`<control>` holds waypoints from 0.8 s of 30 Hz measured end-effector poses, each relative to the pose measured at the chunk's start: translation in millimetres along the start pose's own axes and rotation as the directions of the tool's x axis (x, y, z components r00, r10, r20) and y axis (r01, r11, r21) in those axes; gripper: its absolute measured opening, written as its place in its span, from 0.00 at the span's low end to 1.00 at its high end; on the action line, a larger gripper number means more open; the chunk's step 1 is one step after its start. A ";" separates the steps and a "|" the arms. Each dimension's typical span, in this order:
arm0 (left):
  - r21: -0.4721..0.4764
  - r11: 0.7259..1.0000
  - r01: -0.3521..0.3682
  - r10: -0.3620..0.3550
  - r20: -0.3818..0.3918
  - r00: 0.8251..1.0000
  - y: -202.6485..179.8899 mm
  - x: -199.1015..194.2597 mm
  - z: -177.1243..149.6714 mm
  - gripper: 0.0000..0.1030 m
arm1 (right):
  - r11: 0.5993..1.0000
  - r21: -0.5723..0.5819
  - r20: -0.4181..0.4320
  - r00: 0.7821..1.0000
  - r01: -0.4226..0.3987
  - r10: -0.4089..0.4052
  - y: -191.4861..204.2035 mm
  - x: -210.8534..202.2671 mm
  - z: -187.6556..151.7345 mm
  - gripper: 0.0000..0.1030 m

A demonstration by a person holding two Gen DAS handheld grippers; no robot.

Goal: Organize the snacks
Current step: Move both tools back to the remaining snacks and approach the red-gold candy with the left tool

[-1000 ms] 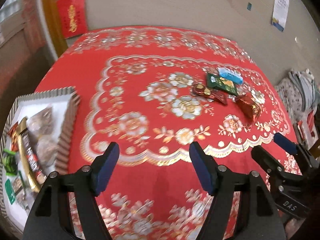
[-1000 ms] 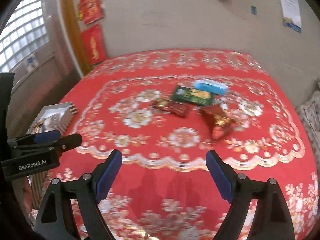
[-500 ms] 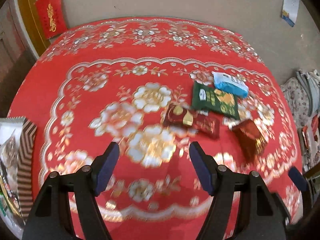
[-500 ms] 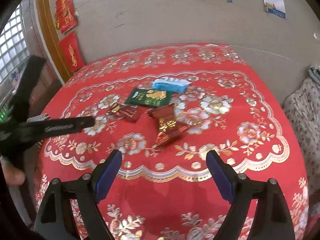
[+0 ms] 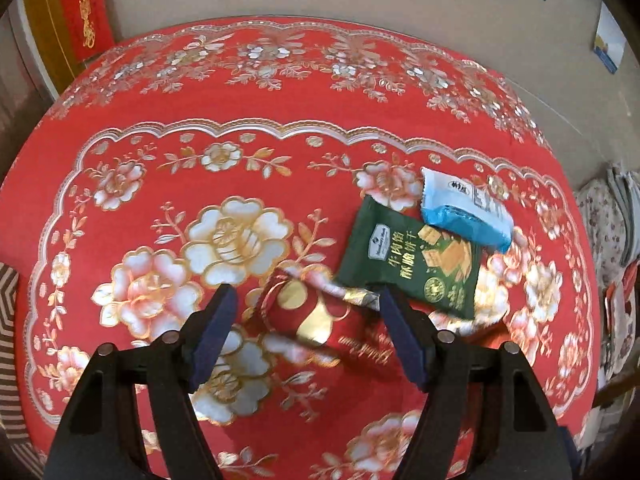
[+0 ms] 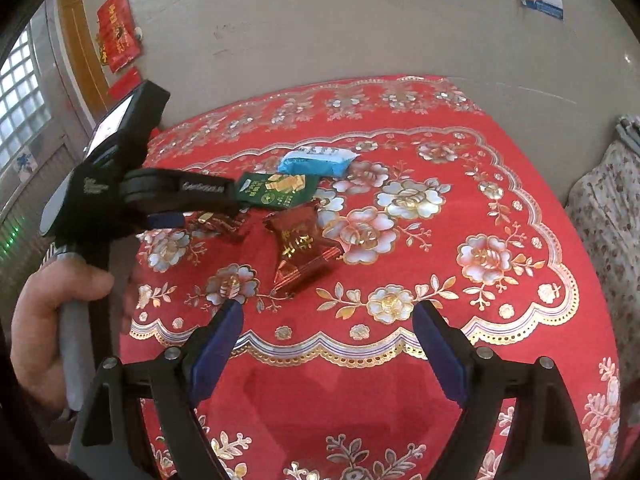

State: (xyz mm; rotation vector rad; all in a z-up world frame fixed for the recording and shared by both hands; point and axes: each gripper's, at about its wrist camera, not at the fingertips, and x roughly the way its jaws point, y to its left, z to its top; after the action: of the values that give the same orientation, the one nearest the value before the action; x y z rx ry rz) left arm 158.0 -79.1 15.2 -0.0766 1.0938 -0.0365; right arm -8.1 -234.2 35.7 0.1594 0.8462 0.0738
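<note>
Several snack packets lie together on the red flowered tablecloth. In the left wrist view my left gripper is open and hangs low over a dark red and gold packet, which lies between its blue pads without being pressed. Just beyond are a green cracker packet and a blue and white packet. In the right wrist view my right gripper is open and holds nothing, short of a red twist-end packet. The left gripper covers part of the dark red packet there.
A striped tray wall shows at the left edge. A person's hand grips the left tool's handle. The cloth's near scalloped border lies below the right gripper. Fabric is piled beside the table on the right.
My left gripper has swung away from the tray, across the cloth and down over the dark red packet. The right gripper has come a little closer to the packets. Both stay open.
</note>
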 end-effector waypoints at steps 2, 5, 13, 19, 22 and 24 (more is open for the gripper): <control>0.033 0.999 -0.022 0.022 0.004 1.000 -5.2 1.6 -1.3 0.72 | 1.000 -0.002 -0.002 1.000 -0.004 0.004 1.5 0.2 -0.5 0.85; 0.096 0.994 -0.043 0.044 -0.001 0.999 -8.4 1.1 -7.2 0.73 | 1.000 -0.007 -0.001 1.000 -0.003 0.003 3.1 -0.2 -1.1 0.85; 0.061 0.997 0.043 -0.041 -0.040 0.998 48.5 -19.4 -26.9 0.76 | 1.000 -0.019 0.030 0.999 -0.021 0.022 9.4 -5.5 8.6 0.85; 0.071 0.996 0.060 -0.056 -0.062 0.997 48.3 -16.4 -22.2 0.76 | 0.996 -0.084 0.013 1.000 -0.008 0.009 28.2 15.9 25.5 0.85; 0.122 0.991 0.057 -0.049 -0.065 0.997 36.9 -14.0 -20.9 0.76 | 0.989 -0.145 0.002 1.000 0.024 -0.024 34.2 27.6 32.6 0.86; 0.157 0.986 0.053 -0.043 -0.065 0.997 28.8 -12.5 -20.8 0.76 | 0.981 -0.186 -0.011 0.998 0.052 -0.055 35.5 37.5 36.6 0.86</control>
State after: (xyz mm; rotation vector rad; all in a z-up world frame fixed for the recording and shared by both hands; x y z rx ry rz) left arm 133.5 -50.5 14.4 0.0411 1.1464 -0.1700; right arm 44.0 -198.4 37.8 -0.0397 0.8549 0.1036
